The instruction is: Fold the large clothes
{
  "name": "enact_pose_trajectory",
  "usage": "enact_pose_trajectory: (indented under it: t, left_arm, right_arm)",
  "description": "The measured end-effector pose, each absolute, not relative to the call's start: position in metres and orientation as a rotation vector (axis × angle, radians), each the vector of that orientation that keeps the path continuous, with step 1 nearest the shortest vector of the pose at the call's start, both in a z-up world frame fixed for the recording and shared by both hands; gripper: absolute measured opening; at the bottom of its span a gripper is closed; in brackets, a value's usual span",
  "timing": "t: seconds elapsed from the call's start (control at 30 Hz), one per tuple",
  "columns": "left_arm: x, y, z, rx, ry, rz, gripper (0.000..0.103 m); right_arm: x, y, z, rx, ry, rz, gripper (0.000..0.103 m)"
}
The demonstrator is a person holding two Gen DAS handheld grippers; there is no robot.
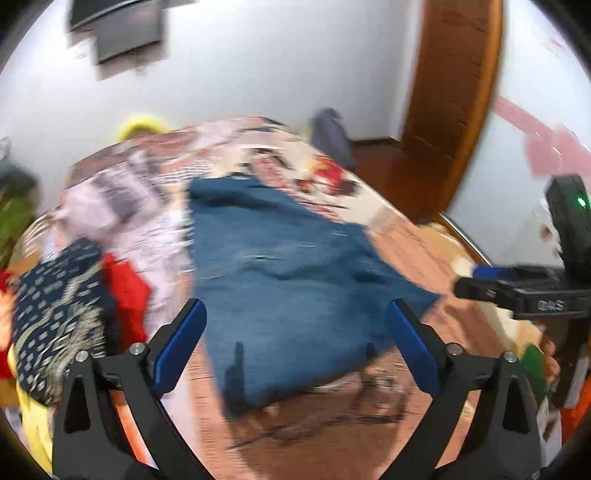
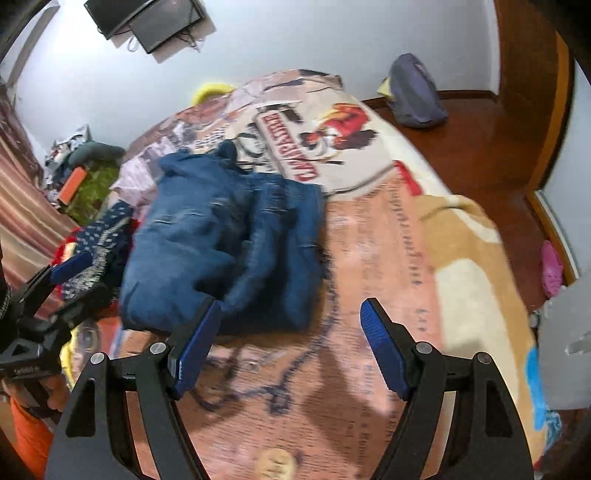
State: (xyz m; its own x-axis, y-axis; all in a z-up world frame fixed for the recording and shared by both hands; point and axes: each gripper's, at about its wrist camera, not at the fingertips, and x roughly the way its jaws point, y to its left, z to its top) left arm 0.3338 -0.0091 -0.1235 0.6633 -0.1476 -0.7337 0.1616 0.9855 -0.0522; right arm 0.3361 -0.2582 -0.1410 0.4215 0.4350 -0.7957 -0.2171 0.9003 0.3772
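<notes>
While both claws are hovering open and empty, left claw [image 1: 295, 336] and right claw [image 2: 290, 332], the blue denim garment [image 2: 225, 240] is lying roughly folded on the printed bed blanket [image 2: 388, 258]; a pile of unfolded patterned clothes [image 1: 62, 295] is seemingly waiting beside it.

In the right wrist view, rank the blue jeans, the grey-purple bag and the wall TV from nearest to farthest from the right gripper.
From the right gripper, jaws open:
1. Blue jeans, just ahead-left on the bedspread.
2. Grey-purple bag, on the floor beyond the bed's far right corner.
3. Wall TV, high on the far wall, upper left.
</notes>
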Motion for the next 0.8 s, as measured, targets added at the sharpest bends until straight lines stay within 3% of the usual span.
enact_pose_trajectory:
  t: [0.33, 0.6, 0.63, 0.8]
  left_arm:
    - [0.351, 0.027, -0.205, 0.017, 0.983, 0.019, 0.099]
    - [0.358, 0.041, -0.225, -0.126, 0.997, -0.045, 0.103]
    - [0.359, 0.044, -0.227, -0.147, 1.003, -0.052, 0.103]
    - [0.36, 0.047, -0.221, -0.187, 1.021, -0.05, 0.103]
  right_arm:
    - [0.39, -0.196, -0.177, 0.145, 1.196, 0.487, 0.075]
    - [0.421, -0.192, -0.205, 0.15, 1.255, 0.562, 0.075]
    - [0.42, -0.194, -0.205, 0.176, 1.233, 0.574, 0.073]
    - [0.405, -0.189, -0.187, 0.194, 1.146, 0.618, 0.021]
